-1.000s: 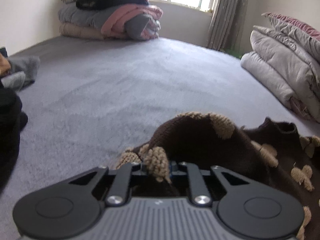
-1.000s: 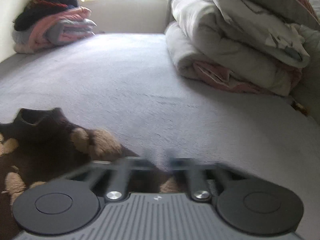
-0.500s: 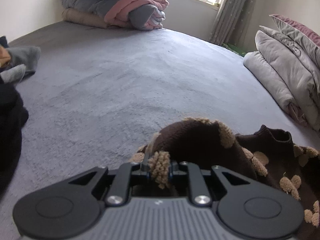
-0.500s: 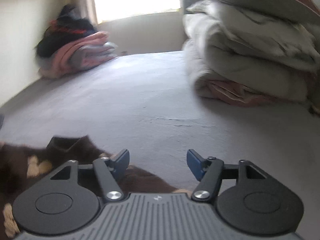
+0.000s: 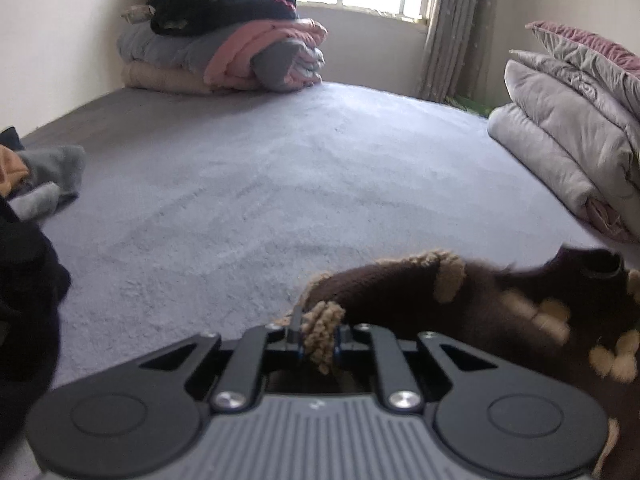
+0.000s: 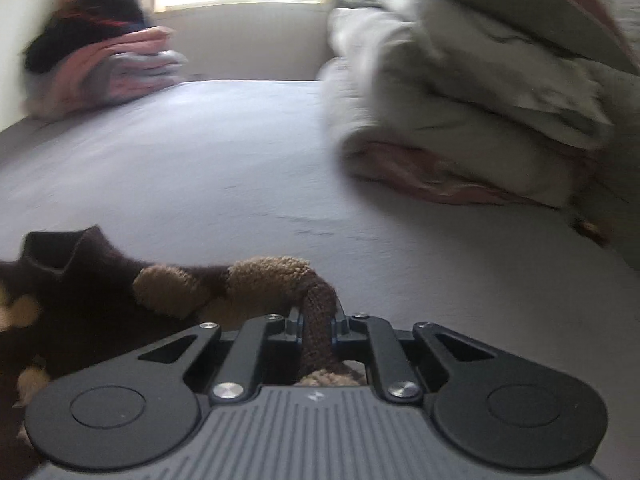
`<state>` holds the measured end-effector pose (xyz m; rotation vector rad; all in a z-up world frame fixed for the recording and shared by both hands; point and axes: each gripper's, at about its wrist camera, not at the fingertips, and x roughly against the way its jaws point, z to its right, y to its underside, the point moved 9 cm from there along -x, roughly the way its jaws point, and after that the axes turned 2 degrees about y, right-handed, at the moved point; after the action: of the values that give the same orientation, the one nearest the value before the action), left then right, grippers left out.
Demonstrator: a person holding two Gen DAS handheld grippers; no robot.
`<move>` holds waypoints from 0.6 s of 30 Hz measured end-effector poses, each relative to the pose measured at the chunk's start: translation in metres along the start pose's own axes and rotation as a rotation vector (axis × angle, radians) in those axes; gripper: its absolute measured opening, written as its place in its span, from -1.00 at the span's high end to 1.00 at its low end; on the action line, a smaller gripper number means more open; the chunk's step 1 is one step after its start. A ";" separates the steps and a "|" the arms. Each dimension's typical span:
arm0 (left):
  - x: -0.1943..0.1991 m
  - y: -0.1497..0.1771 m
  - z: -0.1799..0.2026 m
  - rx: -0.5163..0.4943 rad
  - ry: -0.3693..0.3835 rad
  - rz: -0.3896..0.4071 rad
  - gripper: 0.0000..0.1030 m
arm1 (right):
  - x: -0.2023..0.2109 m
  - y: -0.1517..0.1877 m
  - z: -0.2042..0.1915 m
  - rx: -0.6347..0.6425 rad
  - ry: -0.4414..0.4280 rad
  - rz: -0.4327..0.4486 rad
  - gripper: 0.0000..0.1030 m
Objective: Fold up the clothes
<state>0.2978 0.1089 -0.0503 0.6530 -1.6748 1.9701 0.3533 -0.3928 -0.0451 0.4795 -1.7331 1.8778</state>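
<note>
A dark brown fuzzy sweater with tan tufts (image 5: 500, 308) lies on the grey carpeted surface (image 5: 280, 184). My left gripper (image 5: 318, 338) is shut on the sweater's left edge, with a tan tuft pinched between its jaws. The sweater stretches to the right, its neck opening (image 5: 600, 268) at the far right. In the right wrist view the sweater (image 6: 80, 300) lies to the left. My right gripper (image 6: 318, 326) is shut on a fold of its right edge, and the neck opening (image 6: 52, 256) shows at the left.
A stack of folded blankets and dark clothes (image 5: 224, 48) sits at the back by the window. Folded grey quilts (image 5: 568, 136) lie on the right, also in the right wrist view (image 6: 472, 92). Grey socks (image 5: 48, 180) and a dark garment (image 5: 24, 300) lie at the left.
My right gripper, open half a second ago, has closed on the sweater's right edge. My left gripper has kept its hold and the view has shifted slightly.
</note>
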 end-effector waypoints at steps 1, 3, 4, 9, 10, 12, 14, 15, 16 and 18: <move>-0.005 0.001 0.001 0.003 0.011 -0.013 0.76 | -0.004 0.000 0.006 -0.007 0.025 -0.005 0.79; -0.018 0.003 0.005 -0.008 0.016 -0.030 0.76 | -0.015 0.003 0.015 -0.026 0.039 -0.033 0.79; -0.024 0.002 0.006 -0.014 0.014 -0.035 0.76 | -0.020 0.005 0.018 -0.034 0.044 -0.048 0.79; -0.049 0.001 0.007 0.009 0.013 -0.055 0.55 | -0.041 0.020 0.007 0.005 0.082 -0.105 0.72; -0.052 0.002 0.006 0.019 0.017 -0.057 0.52 | -0.042 0.022 0.005 0.015 0.097 -0.104 0.68; -0.053 0.003 0.007 -0.003 0.021 -0.047 0.45 | -0.042 0.025 0.000 0.034 0.126 -0.101 0.60; -0.049 0.004 0.008 -0.027 0.023 -0.040 0.31 | -0.042 0.026 -0.003 0.050 0.154 -0.098 0.34; -0.045 0.004 0.008 -0.026 0.019 -0.038 0.18 | -0.038 0.025 -0.003 0.047 0.161 -0.089 0.28; -0.040 0.005 0.009 -0.020 0.023 -0.037 0.10 | -0.032 0.022 -0.004 0.045 0.163 -0.074 0.19; -0.027 0.010 0.013 -0.024 0.032 -0.035 -0.30 | -0.020 0.016 -0.004 0.043 0.162 -0.045 0.17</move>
<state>0.3135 0.0934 -0.0732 0.6346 -1.6541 1.9237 0.3598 -0.3920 -0.0706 0.3678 -1.5673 1.8710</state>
